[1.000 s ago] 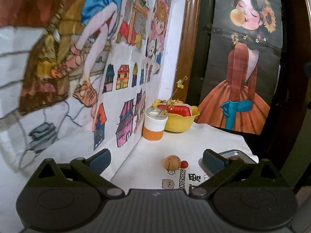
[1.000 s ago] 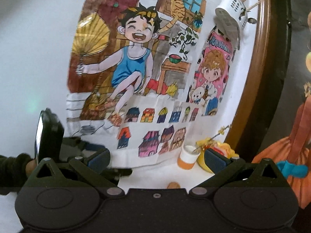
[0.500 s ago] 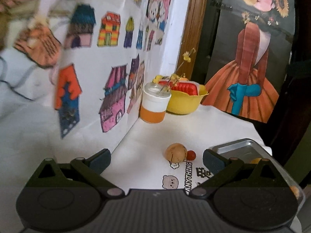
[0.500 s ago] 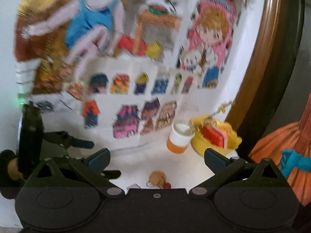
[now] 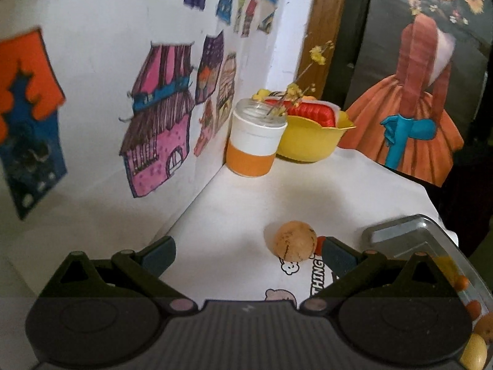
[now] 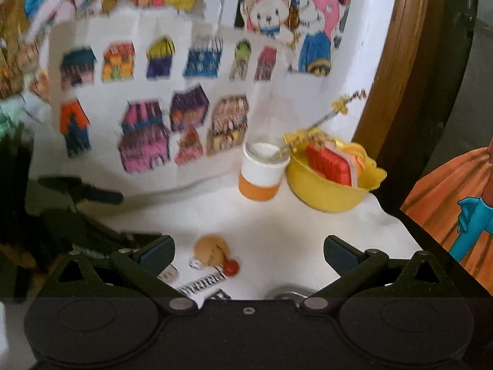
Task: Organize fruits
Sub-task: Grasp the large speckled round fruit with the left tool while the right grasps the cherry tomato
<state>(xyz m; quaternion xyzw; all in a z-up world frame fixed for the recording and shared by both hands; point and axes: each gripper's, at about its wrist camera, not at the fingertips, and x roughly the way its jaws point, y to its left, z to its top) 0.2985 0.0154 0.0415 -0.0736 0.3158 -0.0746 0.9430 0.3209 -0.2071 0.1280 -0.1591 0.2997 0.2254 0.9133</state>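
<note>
Left wrist view: the left gripper (image 5: 248,251), jaws wide and empty, hovers over a white tabletop (image 5: 308,185). A tan fruit (image 5: 295,244) lies just ahead, touching a small red fruit (image 5: 319,241). A metal tray (image 5: 409,234) at right holds small fruits (image 5: 462,282).

Right wrist view: the right gripper (image 6: 248,251), jaws wide and empty, faces the tan fruit (image 6: 211,249) and red fruit (image 6: 230,267). Beyond stand a jar (image 6: 260,175) and yellow bowl (image 6: 326,191).

Left gripper (image 5: 248,254) jaws spread wide, holding nothing; right gripper (image 6: 248,252) same, jaws wide apart, empty; both angled downward.
</note>
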